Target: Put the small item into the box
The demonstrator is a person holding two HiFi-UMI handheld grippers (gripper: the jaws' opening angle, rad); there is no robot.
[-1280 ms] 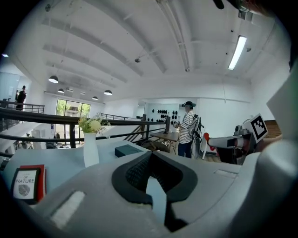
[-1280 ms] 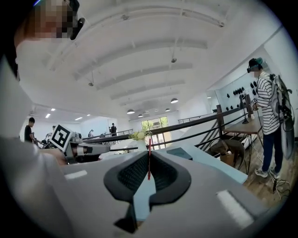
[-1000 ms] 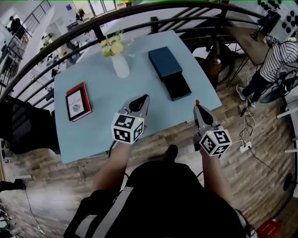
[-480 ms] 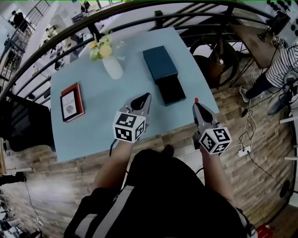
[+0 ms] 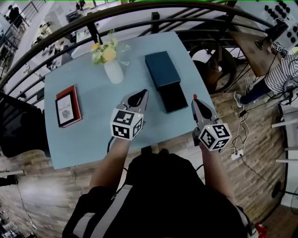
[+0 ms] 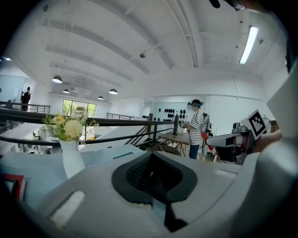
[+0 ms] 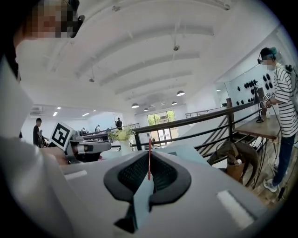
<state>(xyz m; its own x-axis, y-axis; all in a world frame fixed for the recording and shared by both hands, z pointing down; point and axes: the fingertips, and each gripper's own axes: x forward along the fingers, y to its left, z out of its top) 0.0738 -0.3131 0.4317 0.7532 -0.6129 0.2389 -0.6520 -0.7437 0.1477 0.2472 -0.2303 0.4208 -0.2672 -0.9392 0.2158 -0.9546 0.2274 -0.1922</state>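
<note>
On the pale blue table [image 5: 93,135] one dark blue box [image 5: 161,69] is laid with its long axis running away from the person, and one black tray-like part [image 5: 173,96] is set against its near end. One white vase [image 5: 113,70] of yellow flowers is placed left of the box, apart from it, and one red-edged book [image 5: 68,106] is laid flat well to the left. A dark railing [image 5: 153,11] is seen curving behind the table, a person in a striped shirt [image 5: 287,69] is seen on the wooden floor at the far right, and cables [image 5: 242,139] are trailed across the boards. Two grippers are held over the table's near edge, with the black part between and just beyond their tips. The left gripper [image 5: 139,94] is seen with its jaws brought together on nothing. The right gripper [image 5: 195,101] is seen with its jaws pressed on the one small item [image 7: 149,158], a thin red strip. It is pinched at the jaw tips and reaches past them, its long axis upright in the right gripper view. In the head view only its red end is seen, directed away from the person, to the right of the black part and apart from it.
</note>
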